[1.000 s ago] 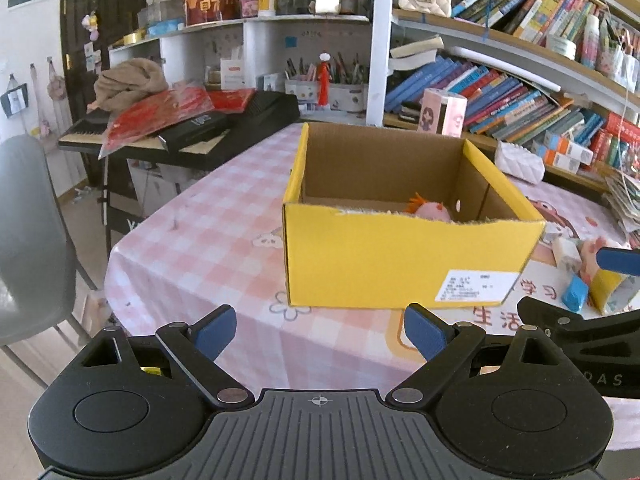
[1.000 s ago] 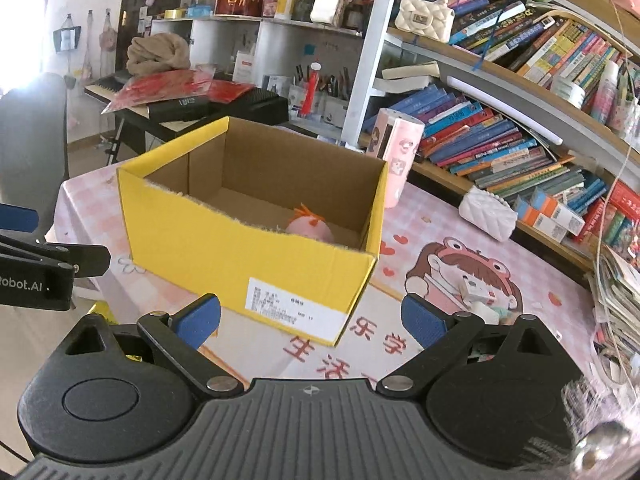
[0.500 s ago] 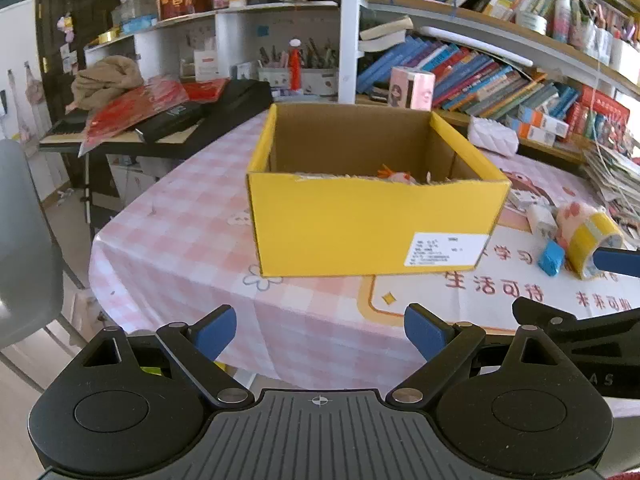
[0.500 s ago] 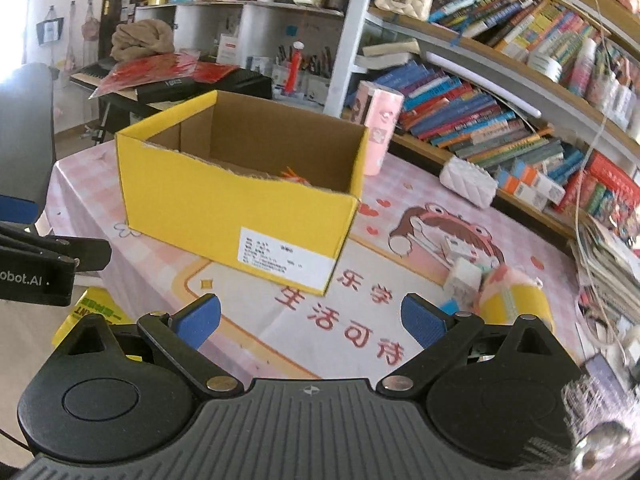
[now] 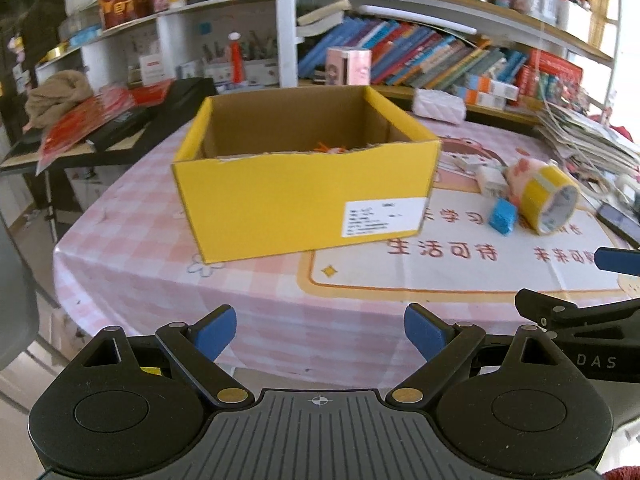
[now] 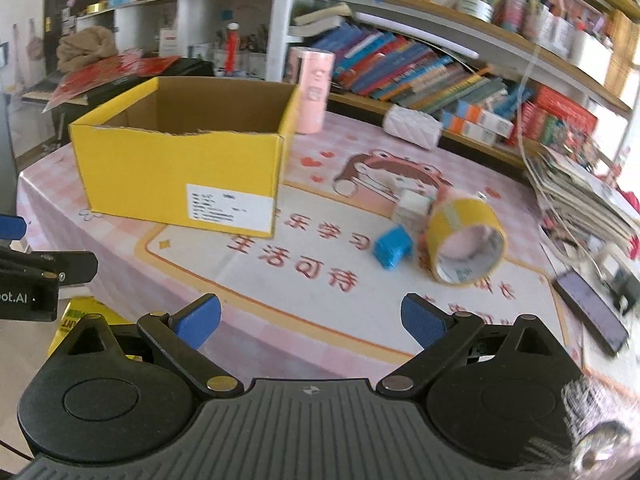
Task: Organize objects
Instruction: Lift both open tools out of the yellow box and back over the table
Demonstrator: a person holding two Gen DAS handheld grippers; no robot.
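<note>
**Both jaws released, clutter beside the box**

Your left gripper [image 5: 320, 330] hangs at the surface [image 5: 132, 240] edge, jaws spread wide and empty. Ahead sits the yellow box [image 5: 304, 204], open-topped, with a pink toy [image 5: 332, 149] peeking inside. Right of the box lie a blue block [image 6: 393, 247] and a tape roll [image 6: 466, 246] on its side, just beside each other. Your right gripper [image 6: 310, 318] faces them, jaws likewise apart, gripping nothing.

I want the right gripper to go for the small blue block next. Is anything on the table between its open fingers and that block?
Nothing visible does. Between the right gripper and the small blue block lies only bare printed tablecloth. The yellow tape roll sits close beside the block, on its far right.
</note>
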